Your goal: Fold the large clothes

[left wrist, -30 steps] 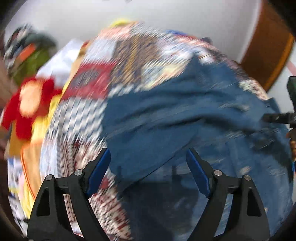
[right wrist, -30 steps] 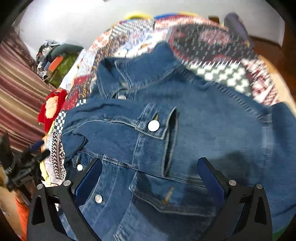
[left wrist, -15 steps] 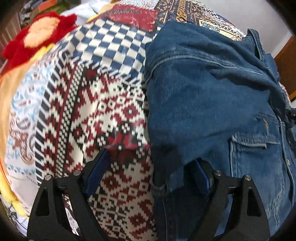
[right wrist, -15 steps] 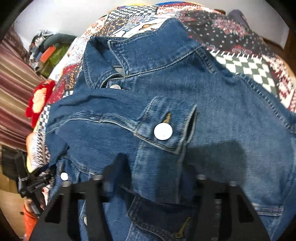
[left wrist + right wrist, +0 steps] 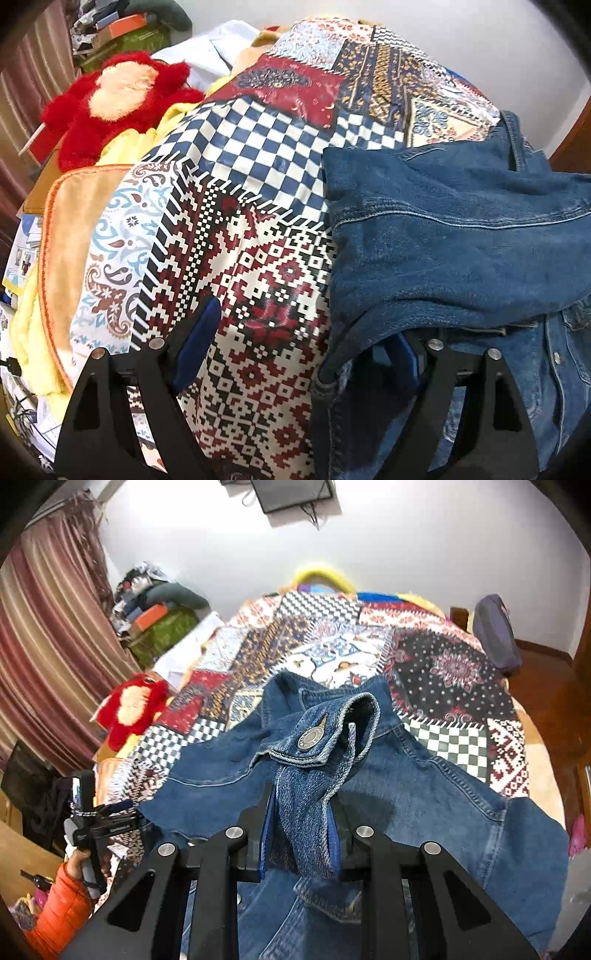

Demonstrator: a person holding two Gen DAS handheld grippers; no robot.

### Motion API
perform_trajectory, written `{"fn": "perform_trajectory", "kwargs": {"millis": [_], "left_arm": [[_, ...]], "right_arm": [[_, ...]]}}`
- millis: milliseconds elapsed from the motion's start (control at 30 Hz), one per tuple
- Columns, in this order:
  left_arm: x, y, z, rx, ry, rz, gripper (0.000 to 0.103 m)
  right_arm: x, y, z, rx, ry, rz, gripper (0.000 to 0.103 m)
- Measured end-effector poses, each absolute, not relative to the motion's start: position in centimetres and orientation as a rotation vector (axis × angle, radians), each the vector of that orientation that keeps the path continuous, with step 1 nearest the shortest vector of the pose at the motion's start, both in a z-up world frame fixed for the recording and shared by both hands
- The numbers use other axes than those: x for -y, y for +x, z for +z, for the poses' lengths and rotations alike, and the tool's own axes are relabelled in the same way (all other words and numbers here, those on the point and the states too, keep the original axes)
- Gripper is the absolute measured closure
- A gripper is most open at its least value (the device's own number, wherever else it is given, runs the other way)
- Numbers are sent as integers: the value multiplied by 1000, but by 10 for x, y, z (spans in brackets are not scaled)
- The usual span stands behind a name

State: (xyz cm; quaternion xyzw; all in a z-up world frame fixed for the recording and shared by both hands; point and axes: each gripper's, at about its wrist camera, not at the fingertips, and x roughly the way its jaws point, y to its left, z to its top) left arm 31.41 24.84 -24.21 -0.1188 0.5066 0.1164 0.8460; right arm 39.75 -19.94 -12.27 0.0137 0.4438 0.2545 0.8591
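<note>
A blue denim jacket lies on a patchwork bedspread. My right gripper is shut on the jacket's sleeve cuff, which has a metal button and stands lifted above the jacket. In the left wrist view the jacket fills the right side. My left gripper is open at the jacket's left edge; a fold of denim drapes over its right finger, the left finger is over the bedspread.
A red plush toy and a yellow-orange blanket lie at the bed's left edge. Clutter and a striped curtain stand at the left wall. A purple bag rests at the bed's far right.
My right gripper closed on the sleeve cuff and lifted it up off the jacket. My left gripper stayed open and moved slightly along the jacket's left edge.
</note>
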Motion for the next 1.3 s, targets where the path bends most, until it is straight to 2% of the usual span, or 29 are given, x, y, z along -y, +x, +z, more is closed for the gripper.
{"fn": "perform_trajectory", "kwargs": {"millis": [200, 833, 933, 1067, 1100, 1300], "left_arm": [[-225, 305, -237, -1060, -201, 218, 19], [-206, 286, -267, -1167, -206, 202, 19], [-202, 285, -269, -1179, -179, 203, 19], [-194, 283, -266, -1182, -137, 201, 19], [-192, 282, -264, -1180, -127, 200, 19], [-176, 270, -232, -1124, -84, 168, 19]], "right_arm": [[226, 379, -124, -928, -5, 476, 82], [269, 391, -226, -1113, -80, 292, 81], [266, 392, -237, -1138, -134, 275, 71], [264, 390, -241, -1125, -239, 210, 37], [265, 389, -240, -1113, -259, 197, 33], [272, 382, -224, -1095, -244, 211, 33]]}}
